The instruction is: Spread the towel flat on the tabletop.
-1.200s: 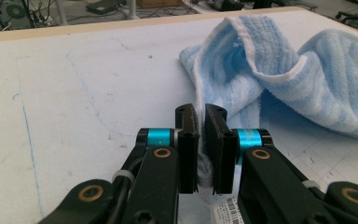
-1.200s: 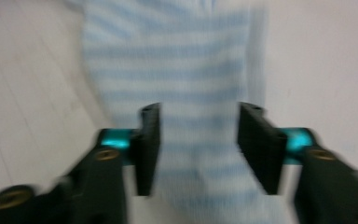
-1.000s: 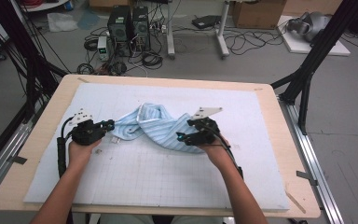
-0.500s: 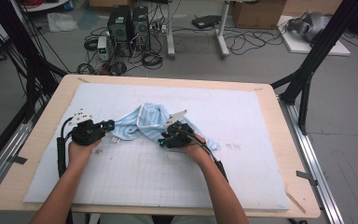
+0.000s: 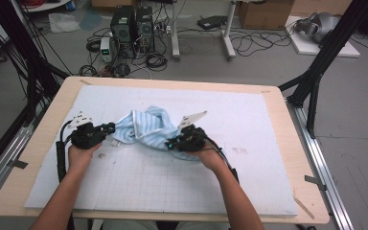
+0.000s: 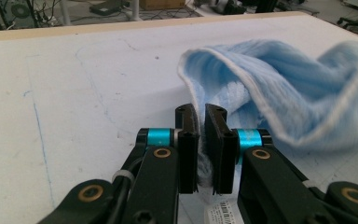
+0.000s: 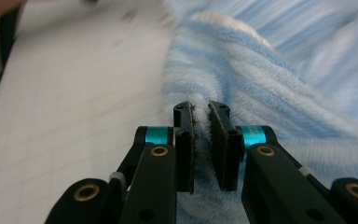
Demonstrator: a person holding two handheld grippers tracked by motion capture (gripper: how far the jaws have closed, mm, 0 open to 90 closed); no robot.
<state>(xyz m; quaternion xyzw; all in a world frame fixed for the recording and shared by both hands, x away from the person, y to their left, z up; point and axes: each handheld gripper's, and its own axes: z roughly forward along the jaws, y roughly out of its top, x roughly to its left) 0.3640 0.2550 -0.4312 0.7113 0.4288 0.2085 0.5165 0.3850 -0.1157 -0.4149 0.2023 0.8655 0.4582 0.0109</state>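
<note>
A light blue striped towel [image 5: 146,127] lies bunched on the white grid mat [image 5: 258,124]. At the towel's left end, my left gripper [image 5: 109,128] is shut on a fold of it; in the left gripper view the pads [image 6: 201,112] pinch the white-edged cloth [image 6: 284,88]. My right gripper [image 5: 170,143] is at the towel's near right edge. Its jaws have just been closing, and in the right gripper view they [image 7: 201,109] now press on a ridge of the towel [image 7: 270,93].
The mat covers a wooden table [image 5: 299,158]. Black frame struts [image 5: 316,72] stand at both sides. Computer cases [image 5: 134,26] and cables lie on the floor beyond the far edge. A small white label [image 5: 116,142] lies by the towel.
My right gripper moved left along the towel's near side and closed on its edge. The towel has bunched up toward the left. My left gripper kept still.
</note>
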